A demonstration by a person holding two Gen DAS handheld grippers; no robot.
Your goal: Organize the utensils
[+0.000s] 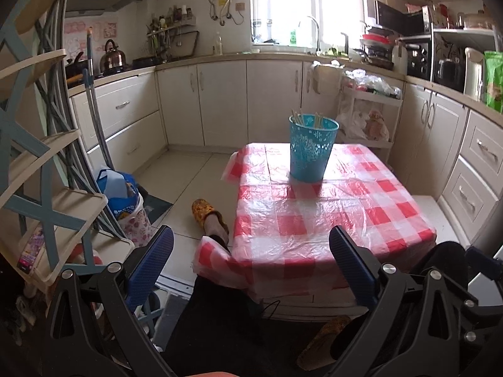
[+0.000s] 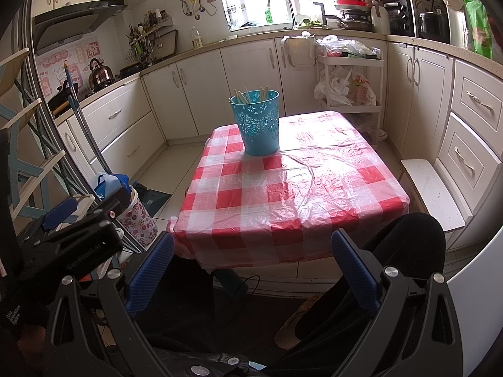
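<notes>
A teal perforated bucket [image 1: 311,149] [image 2: 257,124] stands upright near the far edge of a small table with a red-and-white checked plastic cloth [image 1: 330,216] [image 2: 292,194]. Several pale wooden chopsticks [image 1: 306,119] [image 2: 251,95] stick up inside it. My left gripper [image 1: 251,238] hangs open below the table's near edge, nothing between its blue pads. My right gripper [image 2: 253,245] is also open and empty, held low before the near edge. The left gripper's body [image 2: 72,235] shows at the left of the right wrist view.
A person's legs in dark trousers and yellow slippers [image 1: 206,212] sit under and beside the table. A tiered shelf [image 1: 47,157], a floral bin [image 2: 138,218] with a blue bag, a white trolley [image 2: 349,72], a white bench [image 2: 433,188] and kitchen cabinets surround the table.
</notes>
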